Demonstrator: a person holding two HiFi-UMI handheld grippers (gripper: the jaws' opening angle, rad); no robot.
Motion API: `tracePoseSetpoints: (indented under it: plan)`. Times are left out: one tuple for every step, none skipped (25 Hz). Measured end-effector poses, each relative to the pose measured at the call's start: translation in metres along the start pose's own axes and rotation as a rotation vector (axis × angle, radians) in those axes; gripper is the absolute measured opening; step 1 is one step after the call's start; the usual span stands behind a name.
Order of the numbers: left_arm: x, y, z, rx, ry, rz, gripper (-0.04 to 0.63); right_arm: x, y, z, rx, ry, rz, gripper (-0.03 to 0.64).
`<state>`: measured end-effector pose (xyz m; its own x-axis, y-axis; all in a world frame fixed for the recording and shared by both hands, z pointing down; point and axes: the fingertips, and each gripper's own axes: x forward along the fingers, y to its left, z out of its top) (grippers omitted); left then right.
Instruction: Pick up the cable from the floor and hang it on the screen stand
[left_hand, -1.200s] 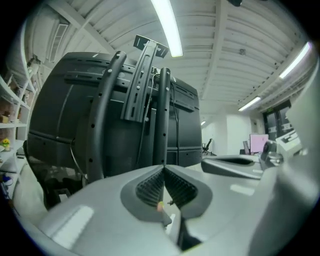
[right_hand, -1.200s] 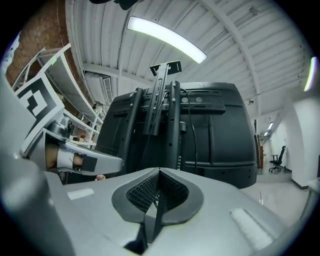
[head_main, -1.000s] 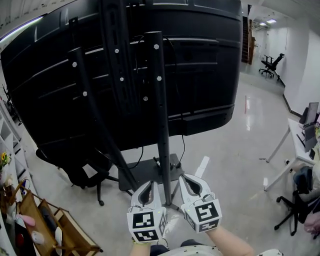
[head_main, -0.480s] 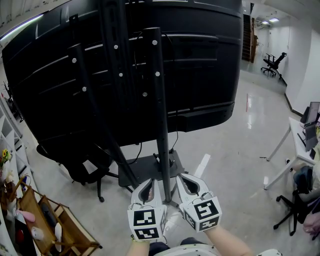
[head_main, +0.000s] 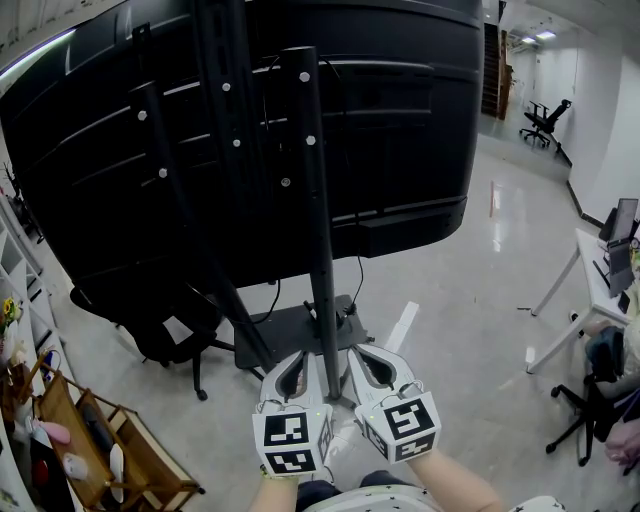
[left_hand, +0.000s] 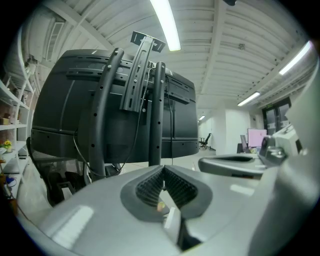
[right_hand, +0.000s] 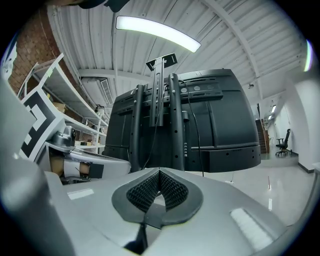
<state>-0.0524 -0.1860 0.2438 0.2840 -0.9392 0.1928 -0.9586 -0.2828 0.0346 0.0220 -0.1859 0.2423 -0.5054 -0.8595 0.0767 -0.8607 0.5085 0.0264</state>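
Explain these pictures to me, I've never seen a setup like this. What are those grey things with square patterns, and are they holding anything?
A person holds a tool in each hand: the left hand-held gripper and the right hand-held gripper. The patterned cubes are part of them. One picture comes from a camera on the person's head, looking down; the other two from cameras riding on each gripper. Ahead is the back of a big screen on its stand, on the floor. Both grippers have their jaws together and hold nothing.

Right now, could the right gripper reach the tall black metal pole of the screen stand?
Probably yes: the right gripper faces the tall black metal pole with nothing between, though its jaws are shut.
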Motion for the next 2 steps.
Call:
tracePoseSetpoints:
  plan:
    - [0.0003,0.0003,0.0001,0.000,0.000,0.000,0.008,0.0002,0.0007,0.0000,0.001,0.000,0.001,-0.002]
    - [0.0006,0.0005,0.0003,0.001,0.000,0.001,0.008,0.0004,0.0013,0.0001,0.001,-0.001,0.003,-0.002]
